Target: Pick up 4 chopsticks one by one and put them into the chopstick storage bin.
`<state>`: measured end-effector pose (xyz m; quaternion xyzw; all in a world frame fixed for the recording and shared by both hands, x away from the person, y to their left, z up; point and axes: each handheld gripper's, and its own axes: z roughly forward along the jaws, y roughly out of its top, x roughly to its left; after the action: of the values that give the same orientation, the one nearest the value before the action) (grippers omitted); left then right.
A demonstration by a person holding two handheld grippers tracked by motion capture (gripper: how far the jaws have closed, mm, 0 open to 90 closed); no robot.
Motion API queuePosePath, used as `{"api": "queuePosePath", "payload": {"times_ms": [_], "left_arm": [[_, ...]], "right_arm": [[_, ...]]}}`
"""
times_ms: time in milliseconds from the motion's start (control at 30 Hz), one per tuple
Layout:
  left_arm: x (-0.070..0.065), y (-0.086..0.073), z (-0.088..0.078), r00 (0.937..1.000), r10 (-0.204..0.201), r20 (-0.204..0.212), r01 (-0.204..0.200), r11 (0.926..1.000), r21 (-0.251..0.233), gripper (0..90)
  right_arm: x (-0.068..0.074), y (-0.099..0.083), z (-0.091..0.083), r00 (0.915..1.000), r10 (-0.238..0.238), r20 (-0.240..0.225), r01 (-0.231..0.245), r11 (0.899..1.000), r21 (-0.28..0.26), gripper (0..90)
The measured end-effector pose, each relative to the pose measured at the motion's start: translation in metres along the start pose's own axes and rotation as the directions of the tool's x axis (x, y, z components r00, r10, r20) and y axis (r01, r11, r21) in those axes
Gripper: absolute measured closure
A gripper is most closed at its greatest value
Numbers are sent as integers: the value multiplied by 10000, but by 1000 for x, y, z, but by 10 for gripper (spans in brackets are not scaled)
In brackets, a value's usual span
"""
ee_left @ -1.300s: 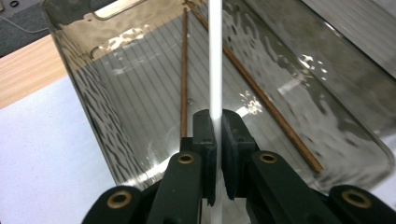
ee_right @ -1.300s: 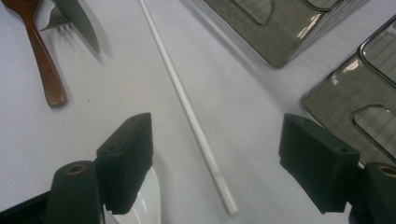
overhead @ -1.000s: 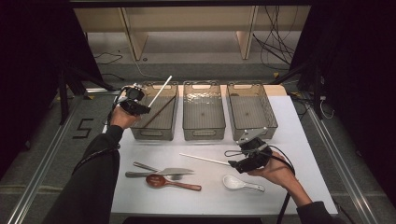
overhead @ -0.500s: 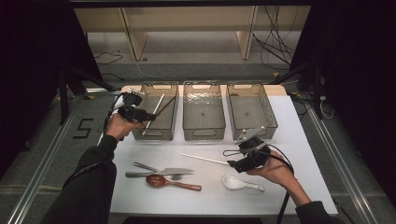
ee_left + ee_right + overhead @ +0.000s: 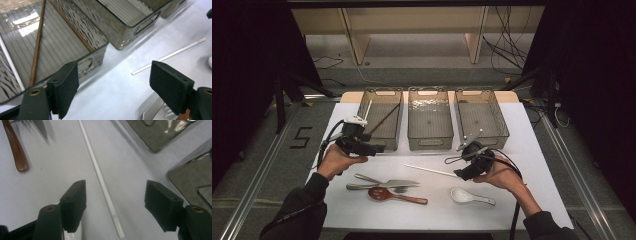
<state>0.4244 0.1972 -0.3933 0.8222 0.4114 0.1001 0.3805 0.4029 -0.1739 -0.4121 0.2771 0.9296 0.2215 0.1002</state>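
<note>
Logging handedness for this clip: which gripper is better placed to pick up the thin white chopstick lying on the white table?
Right. The right gripper sits at the thin white chopstick, which runs between its open jaws. The left gripper hangs open beside the left clear plastic bin, farther off.

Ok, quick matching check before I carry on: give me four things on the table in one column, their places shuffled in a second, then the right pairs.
Things:
1. brown chopstick
2. white chopstick on the table
3. white spoon
4. red-brown spoon

Places:
A. near edge of the table, just below the knife and fork
B. inside the left bin
C. on the white surface between the jaws of the right hand-held gripper
D. on the table beneath the right hand

Pairs: 1-B, 2-C, 3-D, 4-A
</note>
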Motion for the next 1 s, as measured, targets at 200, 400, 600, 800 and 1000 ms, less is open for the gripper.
{"api": "queuePosePath", "payload": {"times_ms": [200,400,600,800,1000], "left_arm": [[-14,-10,-8,9995,273,168,-273,9996,-4,201],[-28,-21,-12,9984,365,434,-359,9992,-157,194],[-38,-28,-12,9965,664,500,-657,9977,-154,180],[-42,-32,-12,9955,715,622,-706,9974,-176,167],[-45,-38,-13,9945,800,682,-777,9963,-360,167]], "right_arm": [[1,6,13,9990,-414,-157,425,9963,748,423],[-1,8,21,9983,-501,-306,538,9894,1346,476],[-3,6,27,9971,-666,-379,722,9820,1747,514],[-6,4,31,9966,-688,-464,772,9735,2153,551],[-9,0,32,9961,-695,-547,807,9678,2386,584]]}}
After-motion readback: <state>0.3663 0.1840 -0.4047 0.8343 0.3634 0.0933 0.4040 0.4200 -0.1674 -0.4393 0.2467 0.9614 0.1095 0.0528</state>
